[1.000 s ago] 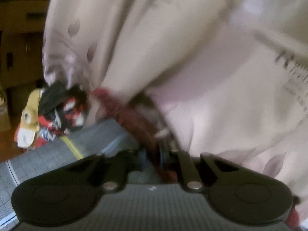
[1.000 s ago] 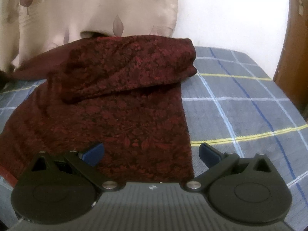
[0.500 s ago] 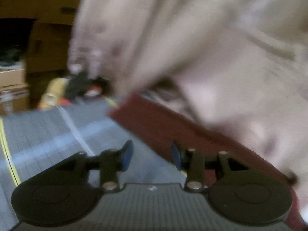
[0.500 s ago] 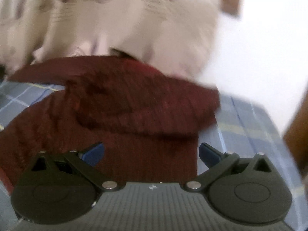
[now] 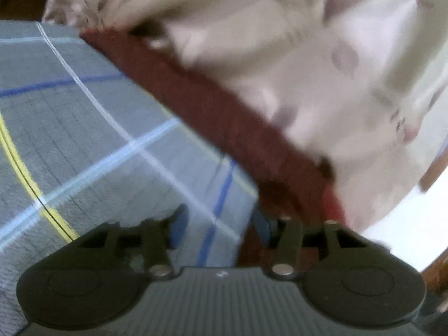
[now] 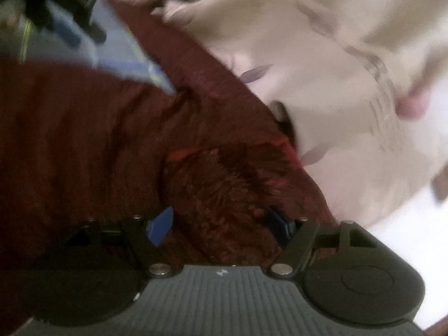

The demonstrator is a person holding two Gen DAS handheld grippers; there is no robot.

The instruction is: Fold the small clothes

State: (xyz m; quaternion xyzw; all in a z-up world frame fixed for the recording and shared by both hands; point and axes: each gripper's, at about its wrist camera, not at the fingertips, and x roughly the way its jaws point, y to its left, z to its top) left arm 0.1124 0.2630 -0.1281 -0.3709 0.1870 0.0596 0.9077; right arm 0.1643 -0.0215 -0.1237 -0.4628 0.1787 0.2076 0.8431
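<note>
**Both grippers at the edge of the maroon garment, one letting go, one closing in**

Left wrist view: your left gripper (image 5: 218,225) sits at the bottom centre of the frame, and its jaws are opening with a clear gap between the blue pads (image 5: 179,224). Only the grey checked cloth surface with blue, white and yellow lines (image 5: 84,128) shows in that gap; nothing is held. The dark maroon patterned fabric garment (image 5: 212,112) runs as a band from upper left to lower right, lying on the checked surface, and its near end passes just beside the right-hand finger. Whether it touches that finger is lost in the blur. Above the band lies a cream cloth with pale leaf prints (image 5: 308,70), filling the upper right.

Right wrist view: your right gripper (image 6: 224,224) is low in the frame, jaws closing but not yet pressing. A rumpled, layered fold of the garment (image 6: 221,193) bulges up between the pads, the rest spreading across the left half. The cream cloth (image 6: 336,98) takes the upper right.

The fabric looks light, soft and limp, so it should sag and slip out of a shallow pinch. Take it at a hem or layered fold edge, catching all layers.
</note>
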